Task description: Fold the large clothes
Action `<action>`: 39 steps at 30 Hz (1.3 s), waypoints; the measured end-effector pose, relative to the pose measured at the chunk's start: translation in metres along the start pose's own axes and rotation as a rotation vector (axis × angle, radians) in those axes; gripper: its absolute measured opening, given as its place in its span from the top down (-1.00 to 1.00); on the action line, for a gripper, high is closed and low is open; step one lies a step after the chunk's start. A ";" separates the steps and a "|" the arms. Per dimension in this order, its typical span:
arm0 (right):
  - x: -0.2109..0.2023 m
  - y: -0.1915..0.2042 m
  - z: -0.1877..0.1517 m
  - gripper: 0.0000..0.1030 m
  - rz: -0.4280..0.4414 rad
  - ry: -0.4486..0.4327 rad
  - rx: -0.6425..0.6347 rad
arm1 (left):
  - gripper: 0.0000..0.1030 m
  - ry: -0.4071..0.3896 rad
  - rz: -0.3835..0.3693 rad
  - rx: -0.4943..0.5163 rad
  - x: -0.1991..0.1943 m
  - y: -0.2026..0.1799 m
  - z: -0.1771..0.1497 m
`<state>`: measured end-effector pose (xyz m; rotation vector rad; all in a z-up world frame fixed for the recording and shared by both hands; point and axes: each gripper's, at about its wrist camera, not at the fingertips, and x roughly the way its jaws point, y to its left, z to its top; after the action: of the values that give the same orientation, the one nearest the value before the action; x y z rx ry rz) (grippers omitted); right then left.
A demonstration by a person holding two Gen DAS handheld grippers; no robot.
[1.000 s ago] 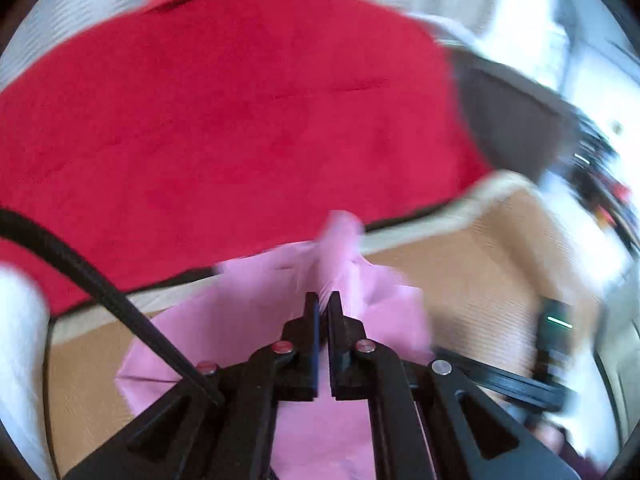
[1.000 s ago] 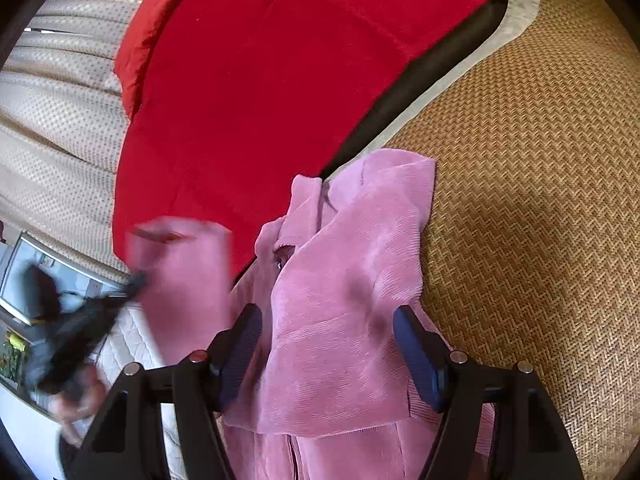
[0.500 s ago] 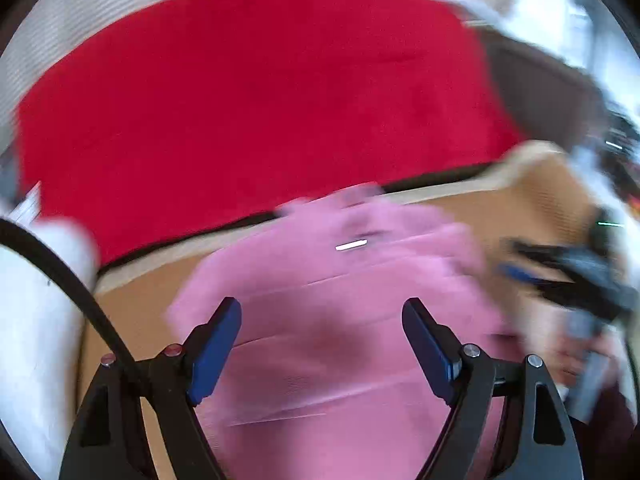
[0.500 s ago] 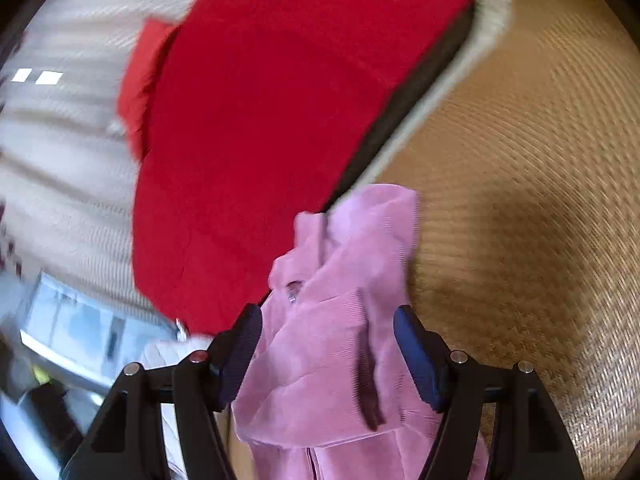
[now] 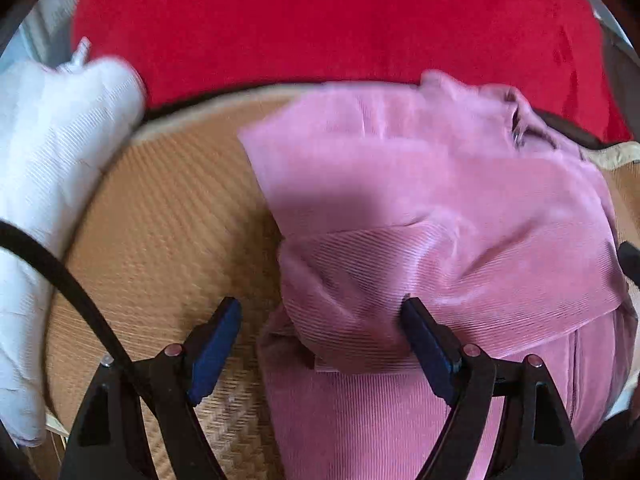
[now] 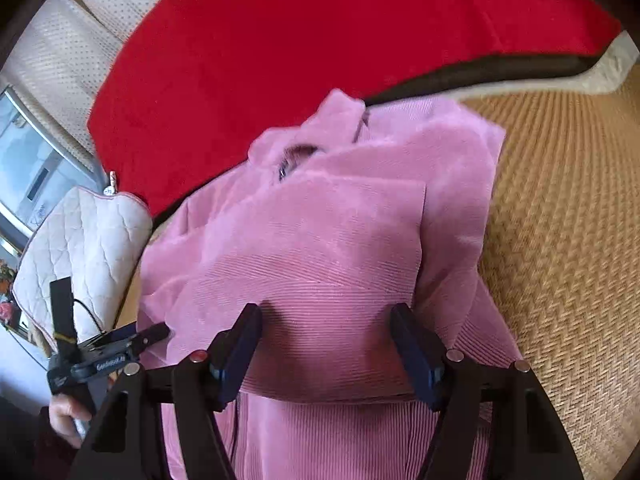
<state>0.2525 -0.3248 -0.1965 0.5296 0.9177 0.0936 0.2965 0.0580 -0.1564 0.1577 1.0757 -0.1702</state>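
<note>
A pink corduroy garment (image 5: 440, 216) lies on a woven straw mat (image 5: 160, 232), its sleeves folded in over the body and its collar toward the red blanket. It also shows in the right wrist view (image 6: 328, 248). My left gripper (image 5: 322, 344) is open and empty, low over the garment's left edge, the right finger on the fabric. My right gripper (image 6: 326, 344) is open and empty just above the folded sleeve. The left gripper also shows at the left of the right wrist view (image 6: 150, 334).
A red blanket (image 6: 320, 32) covers the bed beyond the mat (image 6: 568, 220). A white quilted cushion (image 6: 84, 248) lies left of the garment; it also shows in the left wrist view (image 5: 44, 160). A black cable (image 5: 72, 288) crosses the left wrist view.
My left gripper was shut on a pink sleeve one second ago; it has let go and opened. The sleeve now lies folded on the garment. Both grippers have come down closer to the cloth.
</note>
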 end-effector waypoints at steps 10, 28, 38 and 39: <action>0.014 0.026 -0.014 -0.39 -0.127 0.016 -0.142 | -0.63 -0.349 0.123 -0.006 -0.070 -0.034 -0.019; -0.021 0.076 -0.019 -0.40 -0.371 -0.181 -0.348 | -0.63 -0.400 0.146 0.045 -0.060 -0.043 -0.031; -0.039 0.067 -0.015 -0.41 -0.387 -0.242 -0.343 | -0.63 -0.439 0.112 0.089 -0.062 -0.065 -0.031; -0.039 0.065 -0.014 -0.41 -0.390 -0.244 -0.338 | -0.63 -0.442 0.107 0.095 -0.062 -0.068 -0.031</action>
<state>0.2274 -0.2747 -0.1440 0.0404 0.7312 -0.1651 0.2268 0.0018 -0.1191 0.2497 0.6182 -0.1511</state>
